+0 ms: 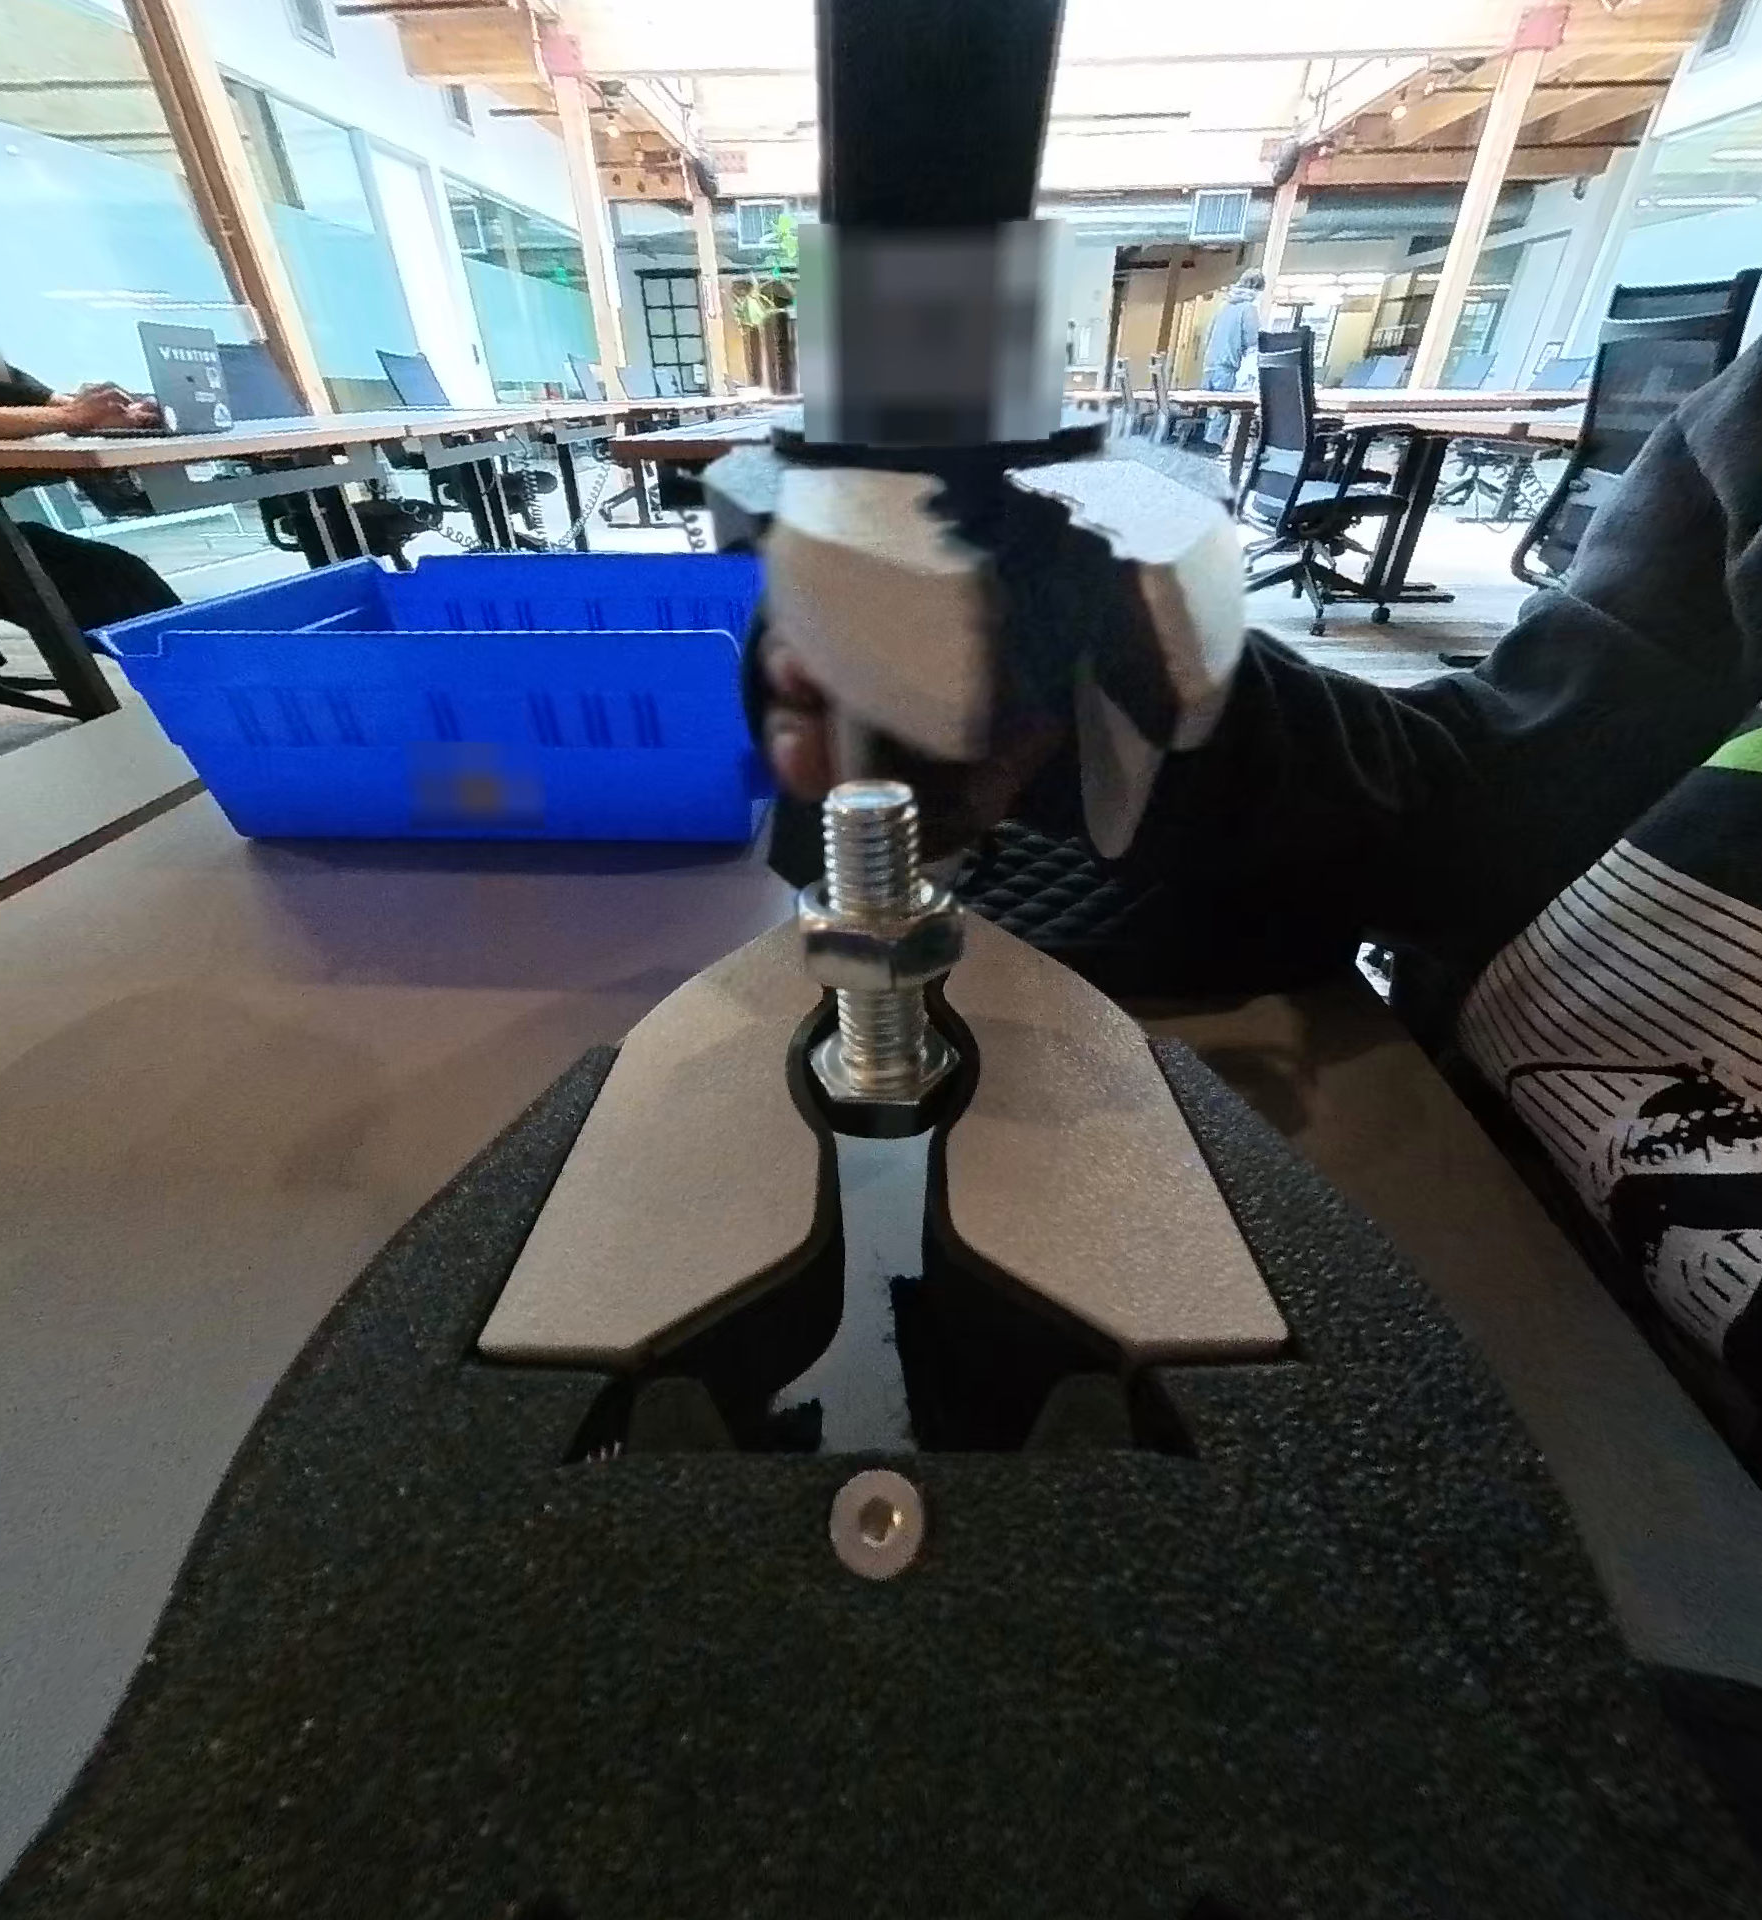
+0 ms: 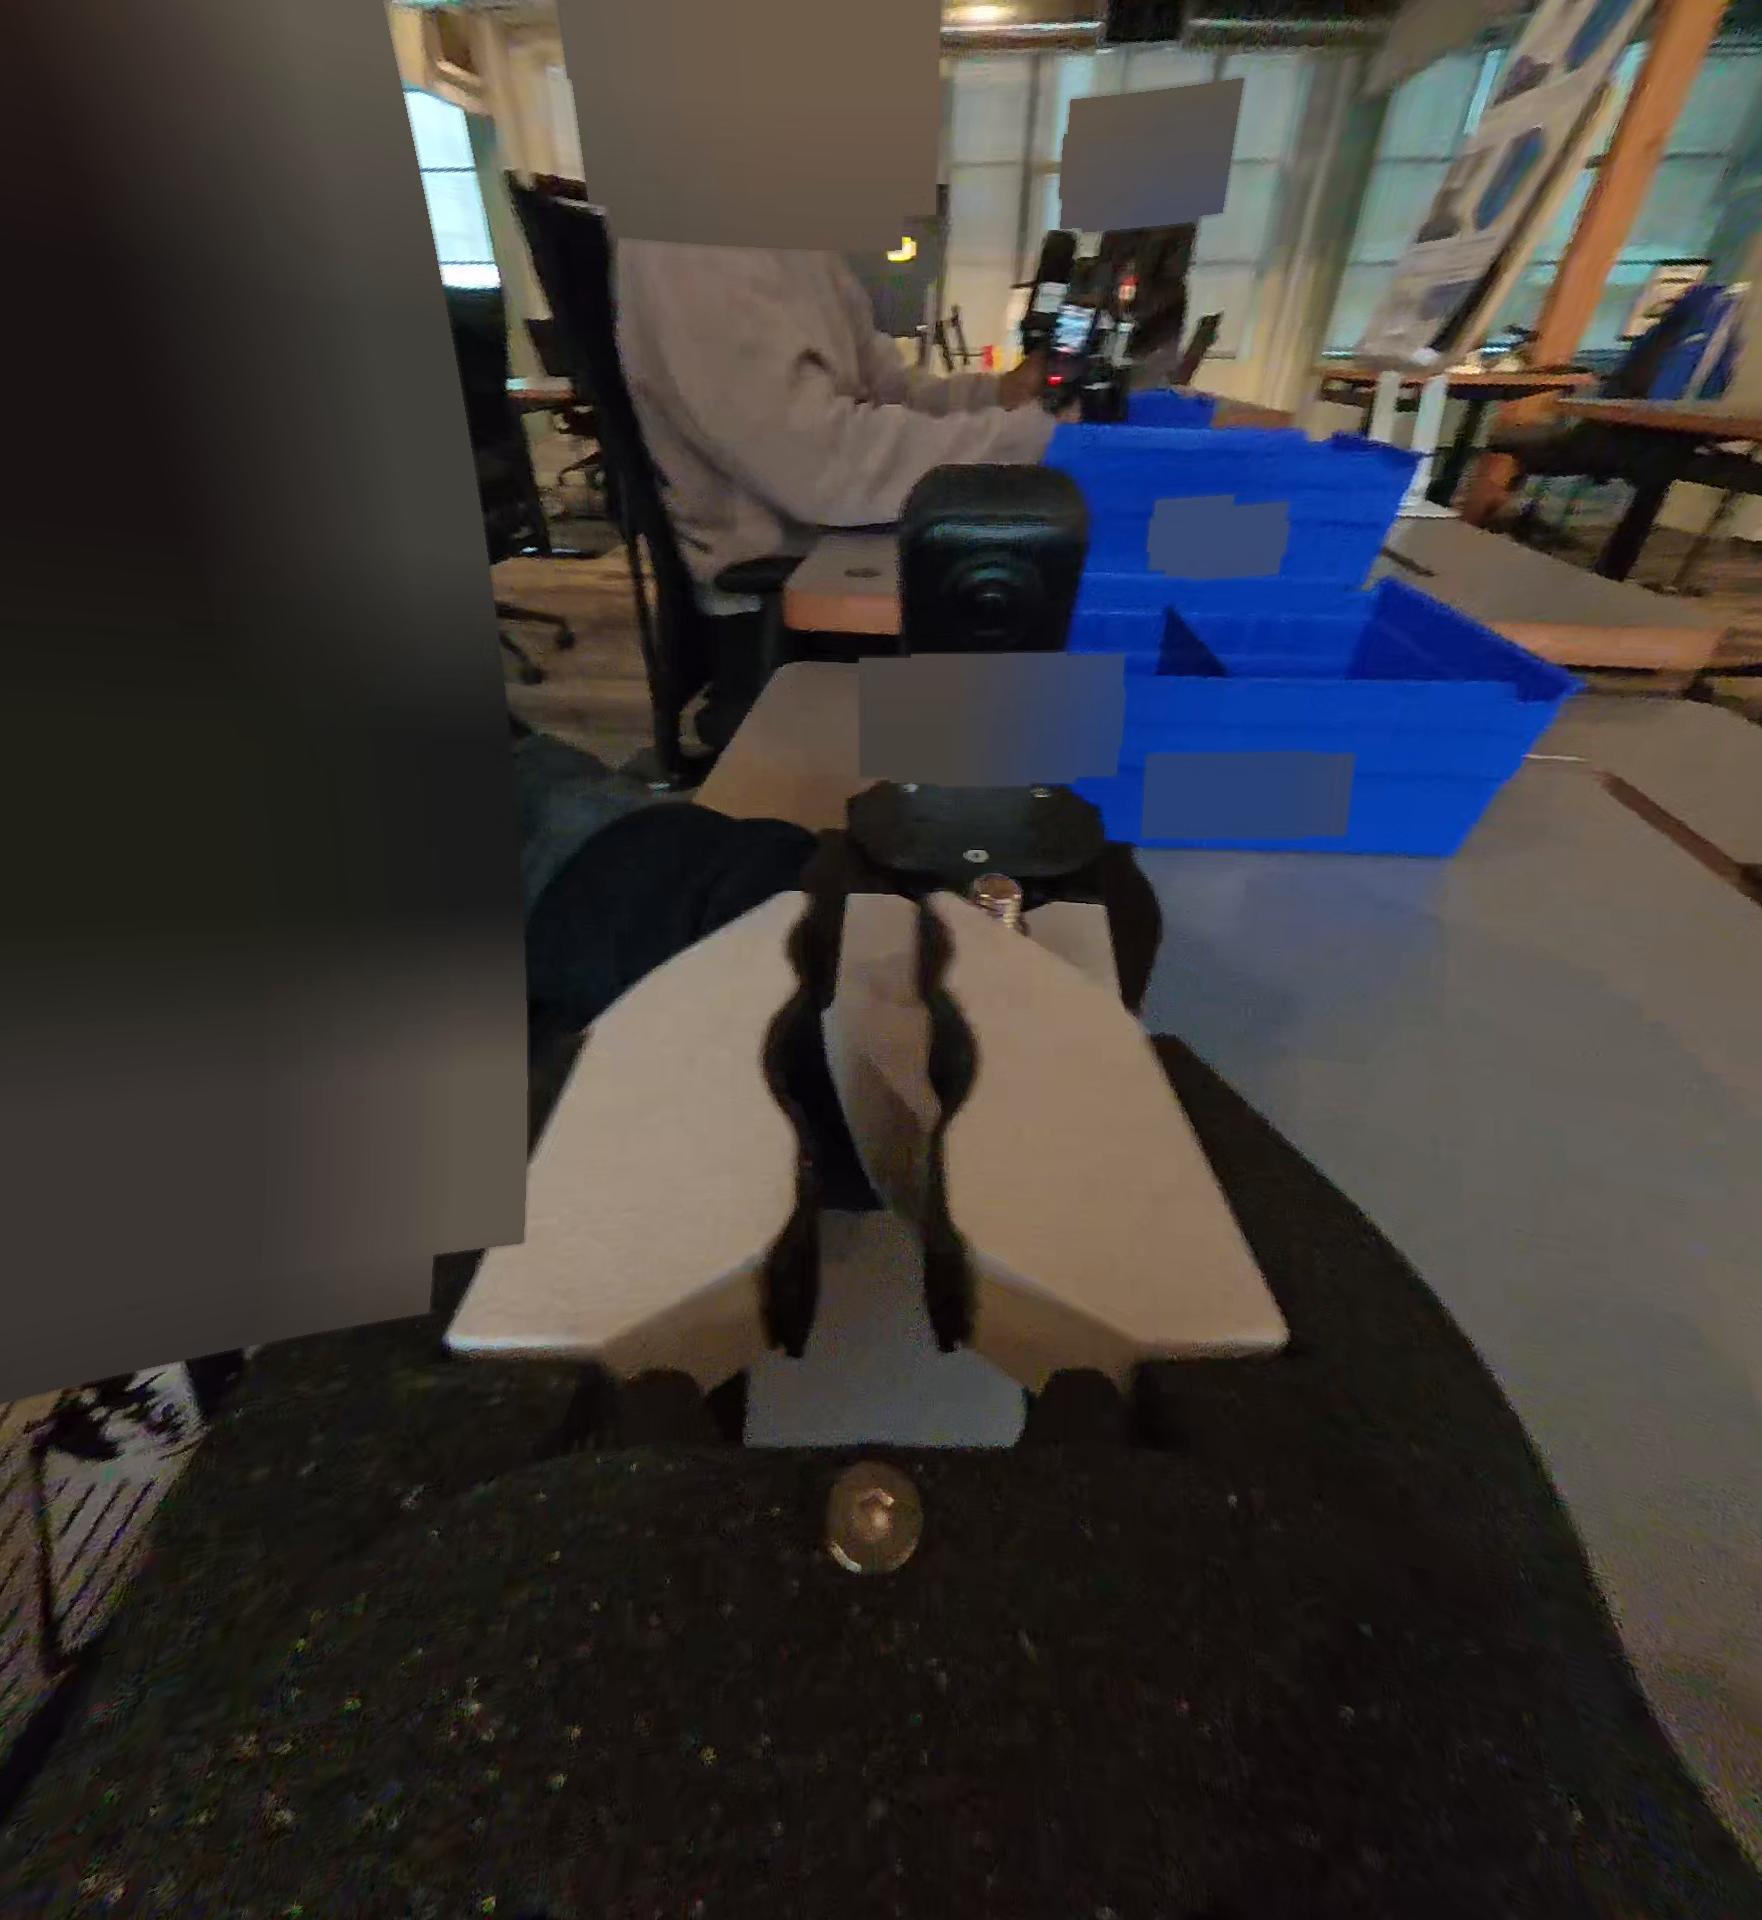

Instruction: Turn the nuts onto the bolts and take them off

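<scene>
My left gripper [image 1: 882, 997] is shut on the hex head of a silver bolt [image 1: 872, 831] and holds it upright above the grey table [image 1: 233, 1143]. A silver nut [image 1: 879, 940] sits on the thread, about halfway down. My right gripper [image 1: 1012, 769] hangs just above and behind the bolt's tip, fingers pointing down, open and empty. In the right wrist view the right gripper [image 2: 869, 914] shows a narrow gap with nothing in it. The bolt's tip [image 2: 996, 894] shows just past the right finger, in front of the left gripper's black body [image 2: 970, 831].
A blue plastic bin [image 1: 441, 707] stands on the table behind the bolt and also shows in the right wrist view [image 2: 1324, 727]. A dark sleeve [image 1: 1479, 727] reaches in from the right. Other people sit at desks farther off. Some 6 cm of space lies between my two pairs of fingers.
</scene>
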The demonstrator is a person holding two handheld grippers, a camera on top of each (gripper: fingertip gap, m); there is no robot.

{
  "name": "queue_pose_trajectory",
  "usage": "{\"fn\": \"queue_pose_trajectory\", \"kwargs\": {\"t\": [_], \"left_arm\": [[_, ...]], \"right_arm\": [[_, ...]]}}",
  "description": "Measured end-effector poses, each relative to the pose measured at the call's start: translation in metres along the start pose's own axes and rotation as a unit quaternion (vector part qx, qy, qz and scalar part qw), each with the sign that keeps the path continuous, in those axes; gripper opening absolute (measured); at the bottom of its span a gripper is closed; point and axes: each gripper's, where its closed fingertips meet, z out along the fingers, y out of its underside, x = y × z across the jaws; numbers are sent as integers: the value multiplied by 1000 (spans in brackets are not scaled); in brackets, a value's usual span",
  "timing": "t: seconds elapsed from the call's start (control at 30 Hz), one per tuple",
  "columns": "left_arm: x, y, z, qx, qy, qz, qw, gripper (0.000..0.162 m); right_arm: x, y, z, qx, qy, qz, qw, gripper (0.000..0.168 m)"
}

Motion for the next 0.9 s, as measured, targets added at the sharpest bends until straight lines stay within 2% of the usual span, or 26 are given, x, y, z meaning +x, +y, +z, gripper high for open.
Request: {"fn": "queue_pose_trajectory", "kwargs": {"t": [0.1, 0.17, 0.23, 0.3, 0.43, 0.53, 0.63, 0.7, 0.77, 0.9], "left_arm": [[0, 0, 0, 1, 1, -1, 1000, 12], [0, 0, 0, 0, 1, -1, 1000, 12], [1, 0, 0, 1, 3, 0, 1000, 12], [0, 0, 0, 2, 0, -3, 1000, 12], [1, 0, 0, -1, 2, 0, 1000, 12], [0, 0, 0, 1, 2, -2, 1000, 12], [0, 0, 0, -1, 1, -2, 1000, 12], [0, 0, 0, -1, 1, -2, 1000, 12], [0, 0, 1, -2, 2, -1, 1000, 12], [1, 1, 1, -5, 5, 1, 1000, 12]], "right_arm": [[12, 11, 5, -28, 35, 4, 999, 58], [10, 16, 9, -46, 30, 0, 998, 60], [3, 18, 9, -57, 15, -3, 998, 48], [-10, 15, 1, -57, -31, -14, 998, 1], [-1, 0, -5, -12, 4, -33, 999, 15], [7, 5, -5, -38, 29, -38, 998, 21], [16, -5, -6, -68, 61, -46, 995, 21], [18, -17, -6, -111, 62, -55, 990, 19], [21, -21, -5, -190, 57, -69, 978, 18], [21, -14, 3, -353, -4, -98, 931, 21]]}}
